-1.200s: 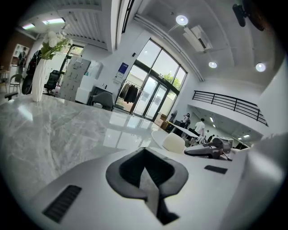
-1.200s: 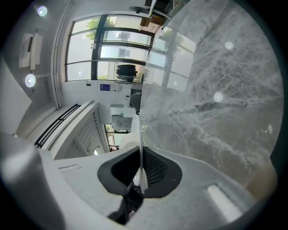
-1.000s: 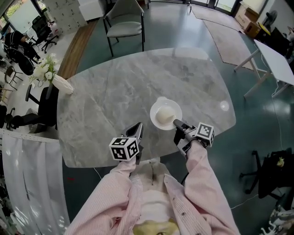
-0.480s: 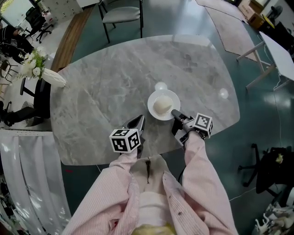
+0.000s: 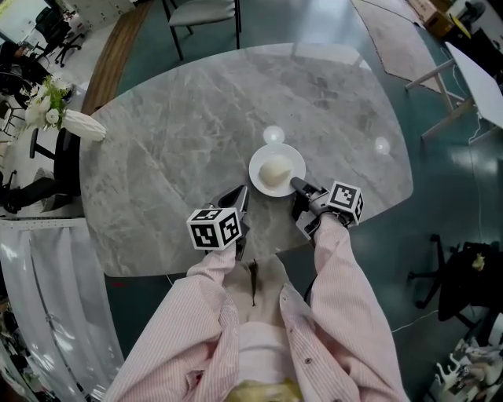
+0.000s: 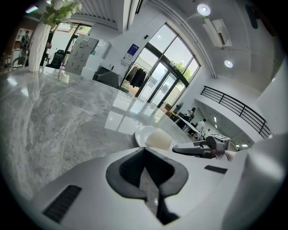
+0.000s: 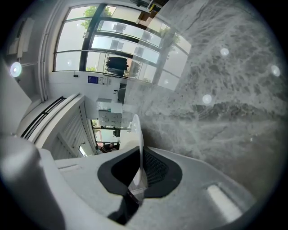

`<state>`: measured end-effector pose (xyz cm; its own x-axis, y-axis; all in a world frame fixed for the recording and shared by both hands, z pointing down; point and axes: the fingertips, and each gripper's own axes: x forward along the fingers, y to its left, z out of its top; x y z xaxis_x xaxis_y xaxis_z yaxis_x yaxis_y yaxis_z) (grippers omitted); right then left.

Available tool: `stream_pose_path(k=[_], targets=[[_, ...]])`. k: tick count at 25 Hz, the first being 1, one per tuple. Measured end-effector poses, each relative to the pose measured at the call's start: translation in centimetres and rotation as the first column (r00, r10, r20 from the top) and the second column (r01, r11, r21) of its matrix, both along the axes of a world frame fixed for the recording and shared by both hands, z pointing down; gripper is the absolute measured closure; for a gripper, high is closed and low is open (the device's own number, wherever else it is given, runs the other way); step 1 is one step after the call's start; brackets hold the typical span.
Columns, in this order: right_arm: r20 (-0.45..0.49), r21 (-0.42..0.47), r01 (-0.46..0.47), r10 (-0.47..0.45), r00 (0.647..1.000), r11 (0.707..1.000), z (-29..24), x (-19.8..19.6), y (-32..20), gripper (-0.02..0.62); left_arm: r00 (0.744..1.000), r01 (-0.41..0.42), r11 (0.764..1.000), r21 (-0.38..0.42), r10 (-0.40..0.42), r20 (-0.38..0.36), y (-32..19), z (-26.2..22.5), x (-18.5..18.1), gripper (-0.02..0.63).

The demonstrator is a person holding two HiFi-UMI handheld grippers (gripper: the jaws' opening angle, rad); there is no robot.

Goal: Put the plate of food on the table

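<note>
Jaws of right gripper (image 5: pixel 296 186) clamped on near rim of plate (image 5: pixel 259 155). Jaws of left gripper (image 5: pixel 238 198) pressed together, empty, near plate's left, over near edge of counter (image 5: pixel 181 133). Pale round food (image 5: pixel 274 170) at plate's middle. Plate over counter's near half; resting or just above, cannot tell. Farther left, vase (image 5: pixel 82 126) with flowers (image 5: pixel 43 98); beyond counter, chair (image 5: pixel 200 12).
</note>
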<state>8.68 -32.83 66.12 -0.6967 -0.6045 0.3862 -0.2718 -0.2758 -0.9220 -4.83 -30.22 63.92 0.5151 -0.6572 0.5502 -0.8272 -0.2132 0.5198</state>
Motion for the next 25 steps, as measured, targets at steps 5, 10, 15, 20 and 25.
stream_pose_path(k=[5,10,15,20,25], targets=[[-0.021,-0.006,0.011,-0.011,1.0,1.0,0.2,-0.2,0.0,0.58,1.0,-0.001,1.0,-0.007,0.001,-0.001,0.1,0.3,0.2,0.614],[-0.048,-0.005,0.013,-0.013,0.999,1.0,0.4,-0.2,0.0,0.58,1.0,0.001,1.0,-0.007,-0.001,0.001,0.3,0.3,0.3,0.614],[-0.104,-0.02,0.009,-0.012,0.994,1.0,0.4,-0.1,0.1,0.58,1.0,0.007,1.0,-0.008,-0.007,0.0,0.6,0.2,0.1,0.614],[-0.221,-0.022,0.03,-0.034,0.975,0.999,0.4,-0.1,-0.2,0.578,1.0,0.011,1.0,-0.008,-0.011,0.002,0.9,0.1,0.0,0.614],[-0.336,-0.024,0.074,-0.078,0.939,0.997,0.4,0.0,0.0,0.565,1.0,0.012,1.0,-0.011,-0.012,0.0,1.1,-0.1,0.3,0.614]])
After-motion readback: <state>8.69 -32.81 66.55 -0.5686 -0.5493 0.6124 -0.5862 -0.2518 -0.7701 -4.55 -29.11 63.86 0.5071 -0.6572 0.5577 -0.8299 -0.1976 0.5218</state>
